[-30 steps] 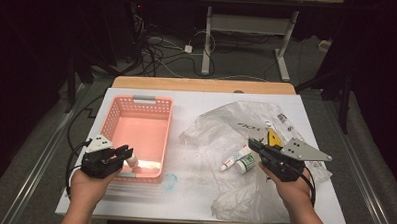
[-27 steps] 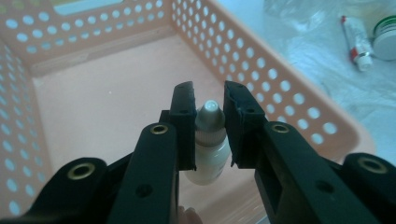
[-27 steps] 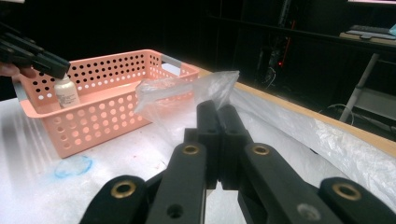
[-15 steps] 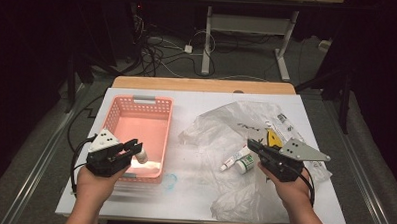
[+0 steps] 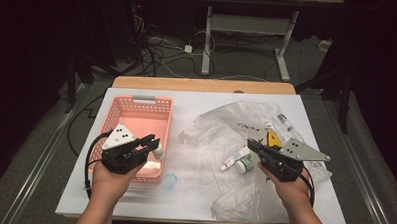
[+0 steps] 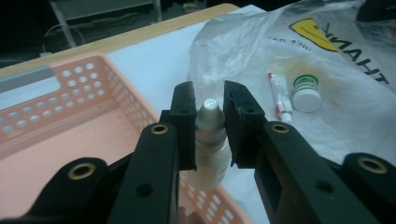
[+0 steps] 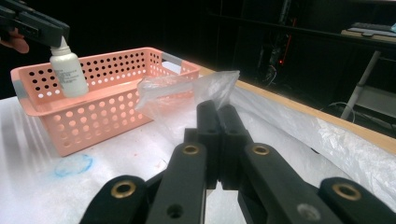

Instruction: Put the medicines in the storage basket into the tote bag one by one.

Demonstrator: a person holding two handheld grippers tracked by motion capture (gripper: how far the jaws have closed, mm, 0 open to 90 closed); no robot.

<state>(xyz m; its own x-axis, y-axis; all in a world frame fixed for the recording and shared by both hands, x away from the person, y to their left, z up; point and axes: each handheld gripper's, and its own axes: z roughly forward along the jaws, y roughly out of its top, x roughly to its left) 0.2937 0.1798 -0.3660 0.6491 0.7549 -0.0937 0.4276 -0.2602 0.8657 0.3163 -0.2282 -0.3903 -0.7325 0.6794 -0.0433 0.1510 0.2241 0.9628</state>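
Note:
My left gripper (image 5: 153,143) (image 6: 208,100) is shut on a small white dropper bottle (image 5: 157,151) (image 6: 211,140), gripping it at the neck and holding it upright over the right wall of the pink basket (image 5: 137,102) (image 6: 56,112). The right gripper view shows that bottle (image 7: 67,70) hanging at the basket (image 7: 107,107). My right gripper (image 5: 250,144) (image 7: 218,112) is shut with nothing between its jaws. It hovers over the crumpled clear plastic bag (image 5: 226,123) (image 7: 187,88), just right of a small white tube (image 5: 233,161) (image 6: 279,95) and a green-and-white jar (image 5: 244,166) (image 6: 306,93).
Flat packets (image 5: 286,127) lie on the bag at the right, behind my right gripper. A blue stain (image 5: 170,181) marks the white table near the basket's front right corner. Beyond the table's wooden far edge are cables and desk legs.
My left gripper has moved right and slightly up with the bottle, from the basket's front left area to its right wall. The right gripper has hardly moved.

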